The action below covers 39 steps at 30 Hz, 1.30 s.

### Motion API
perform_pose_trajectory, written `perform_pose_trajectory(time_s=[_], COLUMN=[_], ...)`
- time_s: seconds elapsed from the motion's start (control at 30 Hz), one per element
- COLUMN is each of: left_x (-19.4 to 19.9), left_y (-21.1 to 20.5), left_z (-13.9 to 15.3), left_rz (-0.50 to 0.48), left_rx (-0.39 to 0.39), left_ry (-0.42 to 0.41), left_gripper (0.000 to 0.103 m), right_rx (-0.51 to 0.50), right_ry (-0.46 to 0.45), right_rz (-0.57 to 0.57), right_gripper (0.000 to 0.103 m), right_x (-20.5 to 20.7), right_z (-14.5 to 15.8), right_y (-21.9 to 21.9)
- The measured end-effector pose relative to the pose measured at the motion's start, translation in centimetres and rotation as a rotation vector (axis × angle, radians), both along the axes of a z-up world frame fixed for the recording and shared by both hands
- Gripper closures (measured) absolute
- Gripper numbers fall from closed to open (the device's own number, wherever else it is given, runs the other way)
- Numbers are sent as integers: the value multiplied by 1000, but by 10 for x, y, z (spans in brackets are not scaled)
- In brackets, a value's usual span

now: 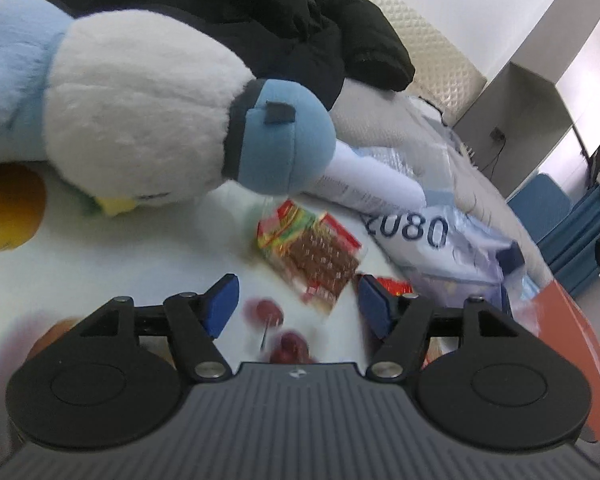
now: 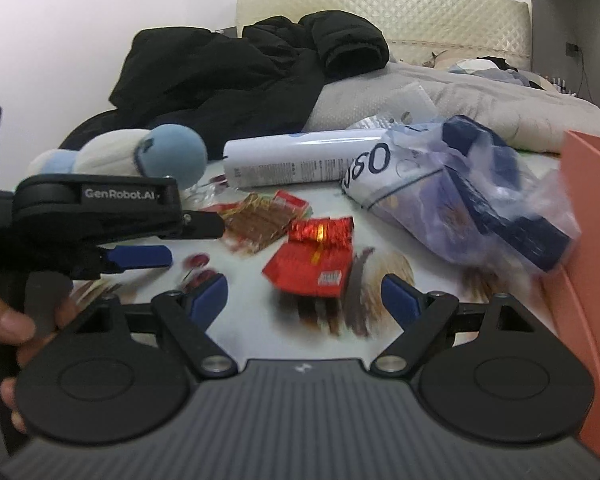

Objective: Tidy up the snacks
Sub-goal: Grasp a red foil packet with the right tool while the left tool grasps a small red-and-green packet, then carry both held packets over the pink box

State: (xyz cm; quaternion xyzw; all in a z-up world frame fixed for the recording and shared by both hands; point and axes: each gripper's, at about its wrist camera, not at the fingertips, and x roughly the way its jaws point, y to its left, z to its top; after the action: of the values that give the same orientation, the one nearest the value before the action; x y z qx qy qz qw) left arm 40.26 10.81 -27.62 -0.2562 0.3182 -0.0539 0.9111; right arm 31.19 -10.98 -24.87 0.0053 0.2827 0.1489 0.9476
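A clear snack packet with brown sticks and a red-green label [image 1: 312, 256] lies on the white printed tabletop [image 1: 120, 264] just ahead of my open, empty left gripper [image 1: 296, 304]. In the right wrist view the same packet [image 2: 260, 220] lies behind a red foil snack packet [image 2: 314, 264], which sits just ahead of my open, empty right gripper [image 2: 304, 296]. The left gripper [image 2: 140, 256] shows from the side at the left. A clear plastic bag holding a dark blue box [image 2: 492, 196] lies at the right.
A blue and white plush toy [image 1: 140, 120] lies close at the left, with a black jacket [image 2: 240, 68] behind. A white cylinder [image 2: 296, 160] lies across the back. An orange bin wall [image 2: 592, 264] stands at the right edge. A bed [image 2: 500, 96] lies beyond.
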Motion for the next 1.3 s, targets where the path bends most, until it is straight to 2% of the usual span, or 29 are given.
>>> perform_pose_trajectory(time_s=[0.27,0.43,0.53,0.57,0.67,0.7,0.73,0.77,0.87,0.9,1.03,1.3], left_x=[29,40,45,46,49,50,50,50,49,47,36,-10], left_y=[5,1,-2,-4,-9,-11,-12,-13,-17,-17,-15,-28], left_z=[-8,-8,-8,-9,-10,-10,-11,-10,-9,-8,-4,23], left_rz=[-6,-5,-13,-20,-20,-22,-28,-34,-39,-38,-32,-59], left_rx=[-21,39,69,84,115,121,124,128,142,141,116,130], left_ry=[-49,-57,-61,-61,-56,-50,-41,-34,-21,-15,2,-7], left_gripper=[33,37,42,47,58,69,73,80,89,96,99,100], right_rx=[-32,-82,-54,-47,-40,-40,-41,-49,-60,-61,-76,-67], right_ry=[-2,25,42,48,78,78,75,73,70,68,61,69], right_rz=[-19,-34,-45,-50,-70,-73,-77,-83,-90,-90,-95,-91], right_gripper=[18,18,18,19,29,32,36,47,47,47,47,47], right_x=[37,56,64,66,74,76,77,77,76,75,65,30], right_z=[-12,-16,-16,-17,-20,-20,-20,-21,-19,-19,-14,4], right_y=[16,26,24,23,21,21,21,21,21,21,19,8])
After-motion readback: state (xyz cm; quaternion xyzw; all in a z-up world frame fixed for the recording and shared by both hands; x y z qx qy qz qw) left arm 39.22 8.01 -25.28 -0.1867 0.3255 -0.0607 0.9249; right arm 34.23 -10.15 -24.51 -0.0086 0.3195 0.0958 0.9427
